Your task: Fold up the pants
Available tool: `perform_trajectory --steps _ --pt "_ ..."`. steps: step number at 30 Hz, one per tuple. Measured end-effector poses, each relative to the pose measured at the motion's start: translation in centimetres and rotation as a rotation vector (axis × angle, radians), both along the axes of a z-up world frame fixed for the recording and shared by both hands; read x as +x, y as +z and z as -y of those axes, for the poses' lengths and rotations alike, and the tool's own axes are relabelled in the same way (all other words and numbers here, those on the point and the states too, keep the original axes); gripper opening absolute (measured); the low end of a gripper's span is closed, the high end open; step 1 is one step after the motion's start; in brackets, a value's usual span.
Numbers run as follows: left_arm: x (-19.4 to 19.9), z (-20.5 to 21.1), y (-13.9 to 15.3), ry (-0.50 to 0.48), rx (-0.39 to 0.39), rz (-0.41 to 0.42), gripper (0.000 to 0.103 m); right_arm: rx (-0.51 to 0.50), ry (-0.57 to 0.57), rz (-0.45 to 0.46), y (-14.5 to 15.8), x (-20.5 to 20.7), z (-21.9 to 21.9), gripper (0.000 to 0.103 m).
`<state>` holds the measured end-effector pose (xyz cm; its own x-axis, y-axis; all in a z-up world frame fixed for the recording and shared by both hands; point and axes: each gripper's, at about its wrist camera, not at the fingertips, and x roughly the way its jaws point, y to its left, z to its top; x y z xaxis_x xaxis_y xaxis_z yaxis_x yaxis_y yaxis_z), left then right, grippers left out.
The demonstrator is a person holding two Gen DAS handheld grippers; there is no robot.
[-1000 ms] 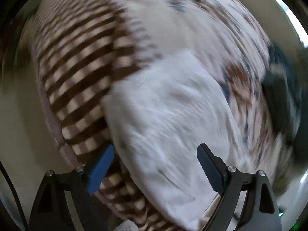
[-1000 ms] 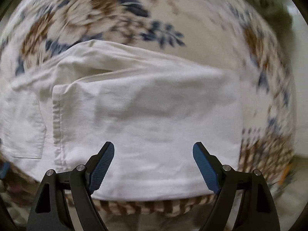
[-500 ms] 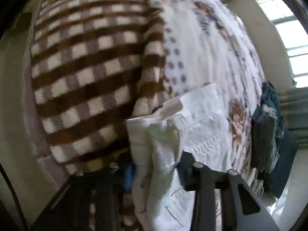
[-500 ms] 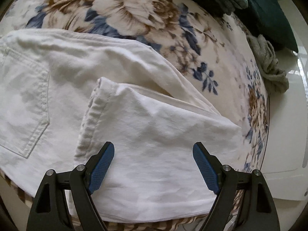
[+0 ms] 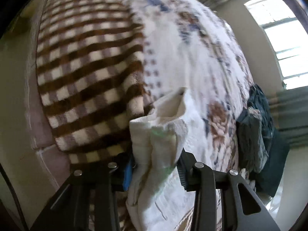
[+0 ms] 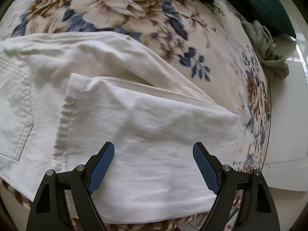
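Note:
White pants (image 6: 134,115) lie folded on a floral blanket, the hemmed leg end laid back over the seat and a back pocket (image 6: 15,107) at the left. My right gripper (image 6: 154,163) is open and empty just above the folded leg. In the left wrist view my left gripper (image 5: 156,165) is shut on a bunched edge of the white pants (image 5: 161,134), lifted a little off the bed.
The floral blanket (image 6: 119,13) covers the bed, with a brown checked blanket (image 5: 86,67) beside it. Dark green and grey clothes (image 5: 256,130) are piled at the far side, also in the right wrist view (image 6: 269,2). A bright window (image 5: 284,38) is behind.
My left gripper has closed on the pants' edge and raised it. My right gripper stayed open and shifted over the folded leg.

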<state>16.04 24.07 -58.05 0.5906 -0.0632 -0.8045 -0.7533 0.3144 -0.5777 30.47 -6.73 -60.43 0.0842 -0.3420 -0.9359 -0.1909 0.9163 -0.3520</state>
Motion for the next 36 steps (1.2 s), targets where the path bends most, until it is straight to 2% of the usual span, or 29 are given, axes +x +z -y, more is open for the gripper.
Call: perform_trajectory --steps 6,9,12,14,16,17,21,26,30,34,36 --pt "0.5 -0.2 0.3 -0.023 0.007 0.003 0.033 0.012 -0.052 -0.010 -0.1 0.1 1.8 0.086" --pt "1.6 -0.6 -1.3 -0.036 -0.006 0.013 0.033 0.022 -0.064 -0.022 -0.4 0.0 2.3 0.086" --pt "2.9 -1.5 -4.0 -0.036 -0.041 -0.024 0.033 0.032 -0.075 -0.030 -0.5 0.0 2.5 0.086" --pt "3.3 -2.0 -4.8 -0.026 -0.049 -0.028 0.033 0.038 -0.079 -0.031 -0.5 0.0 2.6 0.086" --pt "3.4 -1.7 -4.2 -0.042 -0.017 -0.021 0.033 0.043 -0.084 -0.033 -0.4 0.1 2.7 0.086" --pt "3.5 -1.4 -3.8 -0.058 0.009 -0.018 0.027 0.046 -0.086 -0.034 -0.5 0.1 2.7 0.086" --pt "2.9 0.4 -0.4 -0.094 0.124 -0.019 0.022 0.049 -0.089 -0.034 -0.6 0.1 3.1 0.086" --pt "1.4 1.6 3.3 -0.089 0.150 -0.003 0.021 0.056 -0.103 -0.029 -0.5 0.0 4.0 0.086" --pt "0.4 2.1 4.3 -0.085 0.142 -0.020 0.021 0.072 -0.135 -0.037 -0.4 -0.1 5.3 0.086" --pt "0.9 3.1 5.4 -0.105 0.194 -0.051 0.021 0.089 -0.154 -0.029 0.1 -0.2 6.3 0.086" --pt "1.0 3.7 5.9 -0.111 0.191 -0.032 0.020 0.095 -0.157 -0.025 0.3 -0.2 6.7 0.086"
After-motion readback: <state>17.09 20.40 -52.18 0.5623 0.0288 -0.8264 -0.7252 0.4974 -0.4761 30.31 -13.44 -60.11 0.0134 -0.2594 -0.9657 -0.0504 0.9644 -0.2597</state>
